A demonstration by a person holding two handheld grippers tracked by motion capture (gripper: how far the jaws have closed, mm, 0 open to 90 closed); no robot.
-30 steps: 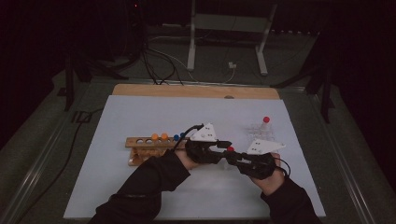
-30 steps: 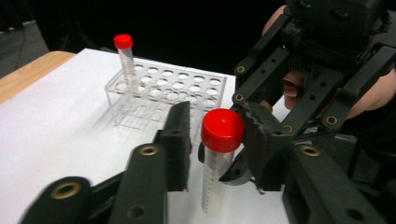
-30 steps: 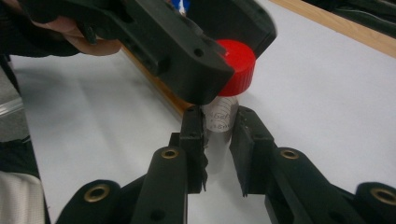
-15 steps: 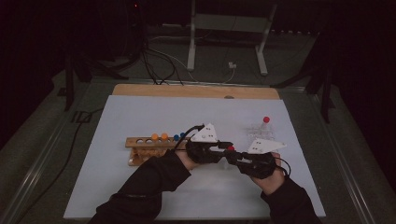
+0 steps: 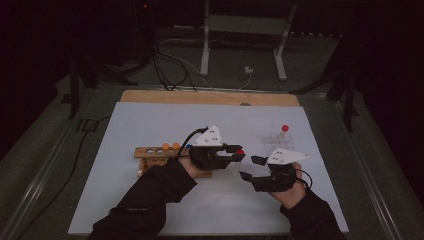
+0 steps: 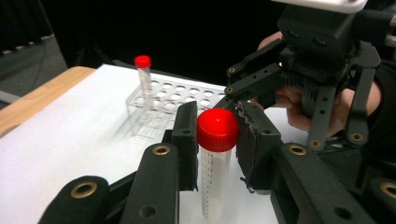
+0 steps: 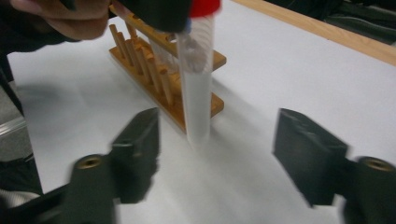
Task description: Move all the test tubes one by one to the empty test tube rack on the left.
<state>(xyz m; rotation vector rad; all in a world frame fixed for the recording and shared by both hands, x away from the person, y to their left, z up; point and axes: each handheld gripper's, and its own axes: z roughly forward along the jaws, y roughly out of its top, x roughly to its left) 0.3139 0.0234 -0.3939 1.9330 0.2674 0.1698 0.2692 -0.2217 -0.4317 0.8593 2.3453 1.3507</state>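
A clear tube with a red cap (image 6: 216, 154) stands upright between the pads of my left gripper (image 6: 215, 140), which is shut on it just below the cap. From above, the left gripper (image 5: 235, 155) holds the tube's cap (image 5: 240, 151) over the white sheet, right of a wooden rack (image 5: 155, 152). My right gripper (image 5: 251, 168) sits just to the right, open; its jaws have just been opening and nothing is between them. In the right gripper view the tube (image 7: 196, 93) hangs beyond the right gripper (image 7: 219, 158), clear of both wide-spread pads.
The wooden rack (image 7: 163, 79) holds orange-capped and blue-capped tubes. A clear plastic rack (image 5: 277, 142) at the right carries one red-capped tube (image 5: 285, 129), also seen as the rack (image 6: 177, 100) and tube (image 6: 143, 77). A wooden board (image 5: 210, 97) borders the sheet's far edge.
The right gripper's jaws have spread and let go of the tube, which stays in the left gripper. The left gripper has shifted slightly left and up with it.
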